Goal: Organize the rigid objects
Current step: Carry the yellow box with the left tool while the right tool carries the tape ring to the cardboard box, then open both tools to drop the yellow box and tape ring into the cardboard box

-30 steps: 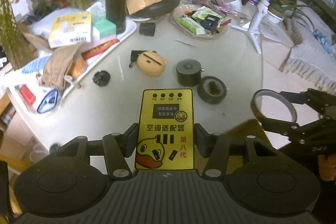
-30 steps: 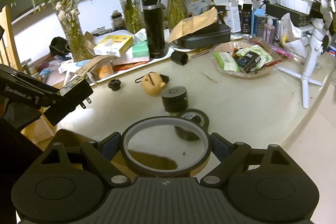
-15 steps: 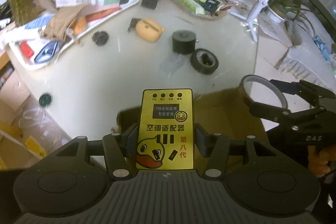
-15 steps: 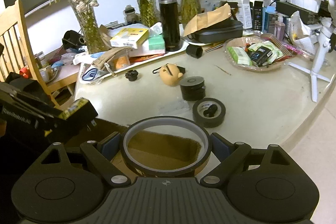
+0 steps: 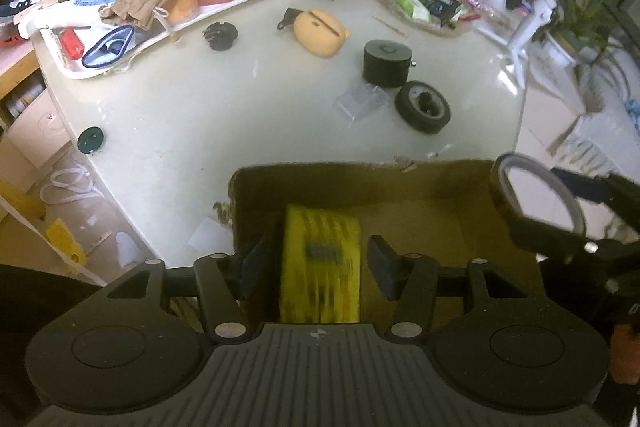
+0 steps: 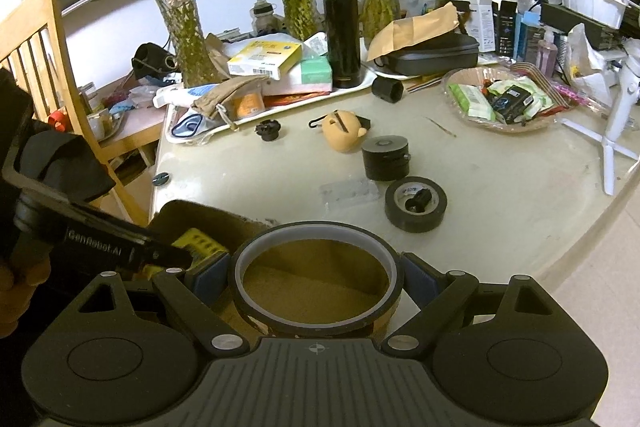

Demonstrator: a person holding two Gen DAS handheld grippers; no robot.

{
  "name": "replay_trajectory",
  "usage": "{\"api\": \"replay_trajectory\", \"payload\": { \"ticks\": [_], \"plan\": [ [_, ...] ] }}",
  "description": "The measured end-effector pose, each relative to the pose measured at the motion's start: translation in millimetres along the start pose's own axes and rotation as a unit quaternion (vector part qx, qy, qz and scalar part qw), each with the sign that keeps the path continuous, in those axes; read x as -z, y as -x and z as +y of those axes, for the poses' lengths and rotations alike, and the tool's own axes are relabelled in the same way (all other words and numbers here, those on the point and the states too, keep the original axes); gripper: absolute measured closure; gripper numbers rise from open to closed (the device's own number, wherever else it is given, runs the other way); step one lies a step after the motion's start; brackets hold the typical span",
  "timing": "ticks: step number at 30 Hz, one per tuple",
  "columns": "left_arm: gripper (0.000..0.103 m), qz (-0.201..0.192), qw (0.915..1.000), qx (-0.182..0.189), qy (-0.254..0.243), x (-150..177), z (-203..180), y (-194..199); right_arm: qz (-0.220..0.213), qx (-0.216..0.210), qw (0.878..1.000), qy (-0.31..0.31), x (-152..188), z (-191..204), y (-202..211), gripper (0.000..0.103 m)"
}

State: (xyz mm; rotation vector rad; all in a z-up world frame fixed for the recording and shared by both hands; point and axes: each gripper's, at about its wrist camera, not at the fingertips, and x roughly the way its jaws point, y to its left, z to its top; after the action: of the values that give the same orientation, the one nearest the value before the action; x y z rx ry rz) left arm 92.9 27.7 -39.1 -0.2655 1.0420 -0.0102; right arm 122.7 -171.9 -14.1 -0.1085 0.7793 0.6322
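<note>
In the left wrist view, the left gripper (image 5: pixel 320 263) is over a cardboard box (image 5: pixel 420 187) at the table (image 5: pixel 240 115) edge. Its jaws are opening, and a blurred yellow adapter (image 5: pixel 320 267) is between them with a gap on each side. In the right wrist view, the right gripper (image 6: pixel 316 277) stands wide and clamps a ring of tape (image 6: pixel 316 275) above the same box (image 6: pixel 192 215). A black tape roll (image 6: pixel 414 205) lies on the table (image 6: pixel 500 195) beyond.
</note>
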Motion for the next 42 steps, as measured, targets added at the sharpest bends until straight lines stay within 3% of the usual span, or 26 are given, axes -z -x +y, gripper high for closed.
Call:
{"api": "replay_trajectory", "payload": {
  "ticks": [3, 12, 32, 35, 42],
  "plan": [
    [0.039, -0.012, 0.9999, 0.007, -0.004, 0, 0, 6, 0.006, -0.002, 1.0, 0.002, 2, 1, -3, 0.012],
    [0.039, -0.046, 0.9977, 0.017, -0.045, 5, -5, 20, 0.019, -0.009, 1.0, 0.002, 4, 6, -14, 0.012],
    [0.039, -0.087, 0.9941, 0.031, -0.057, -15, -6, 30, 0.057, -0.019, 0.998, 0.024, -10, 15, -44, 0.012],
    [0.039, -0.093, 0.9938, 0.031, -0.054, -18, -5, 34, 0.054, -0.005, 0.998, 0.039, -13, 19, -44, 0.0],
    [0.039, -0.102, 0.9927, 0.03, -0.058, -17, -2, 40, 0.033, 0.001, 0.999, 0.037, -18, 15, -32, 0.0]
  ]
}}
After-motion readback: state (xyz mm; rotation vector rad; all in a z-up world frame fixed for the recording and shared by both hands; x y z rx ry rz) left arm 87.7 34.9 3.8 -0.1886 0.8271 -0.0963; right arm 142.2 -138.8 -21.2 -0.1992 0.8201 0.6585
